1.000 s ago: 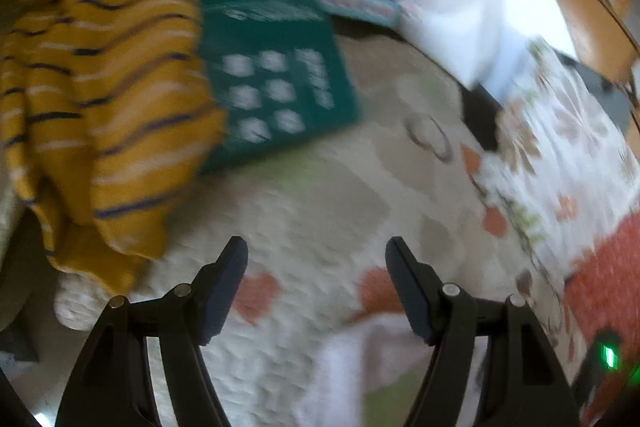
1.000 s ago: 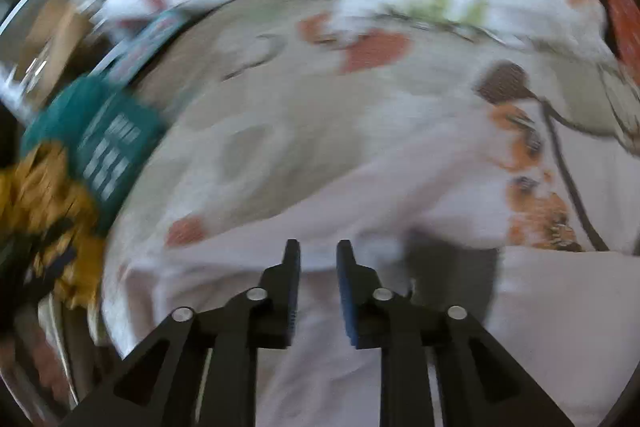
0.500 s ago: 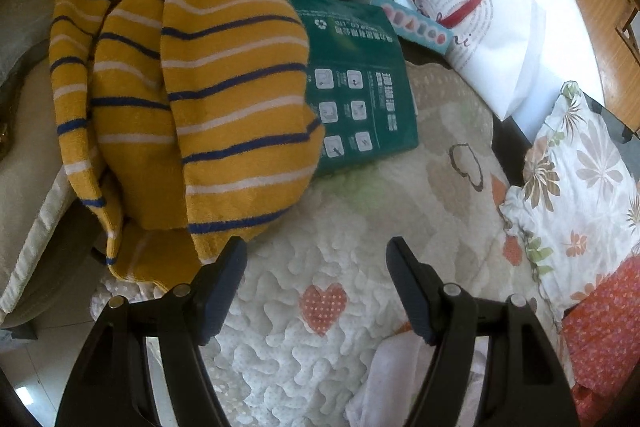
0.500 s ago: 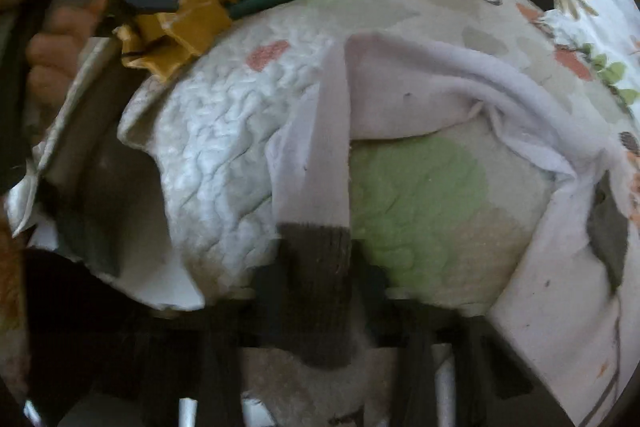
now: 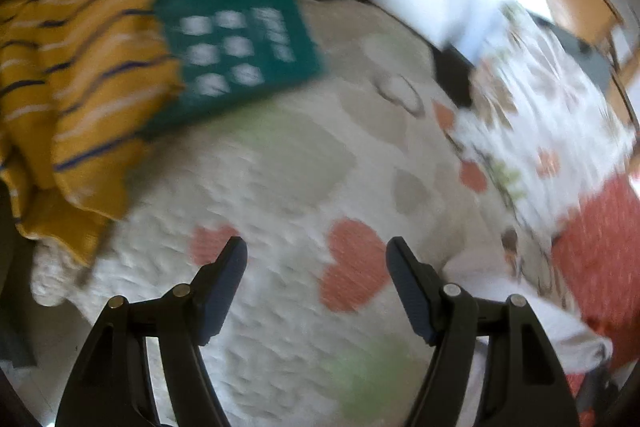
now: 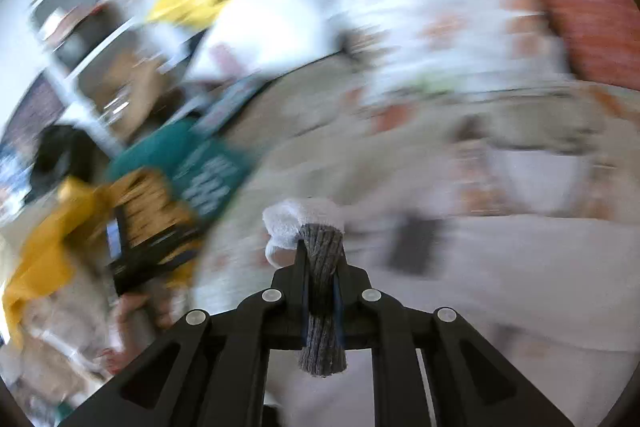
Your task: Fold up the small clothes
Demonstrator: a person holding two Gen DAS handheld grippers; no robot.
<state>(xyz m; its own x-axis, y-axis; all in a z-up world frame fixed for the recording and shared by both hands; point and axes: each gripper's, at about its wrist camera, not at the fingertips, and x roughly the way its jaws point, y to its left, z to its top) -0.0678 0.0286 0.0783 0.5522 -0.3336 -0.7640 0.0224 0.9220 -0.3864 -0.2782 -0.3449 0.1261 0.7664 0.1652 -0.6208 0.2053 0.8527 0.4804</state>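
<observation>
Grey-cuffed white sock sits pinched in the right gripper, jaws clenched on it, at lower centre of the right view. Left gripper hangs released over the quilt. Striped garment overlaps a green packet, upper left.

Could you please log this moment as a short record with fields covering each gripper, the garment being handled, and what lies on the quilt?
left gripper: jaws wide open, empty, above the heart-print quilt
right gripper: jaws shut on a white sock, pinching its grey cuff
yellow striped garment: bunched at the quilt's left edge
green packet: flat, beside the striped garment
image quality: both views motion-blurred
</observation>
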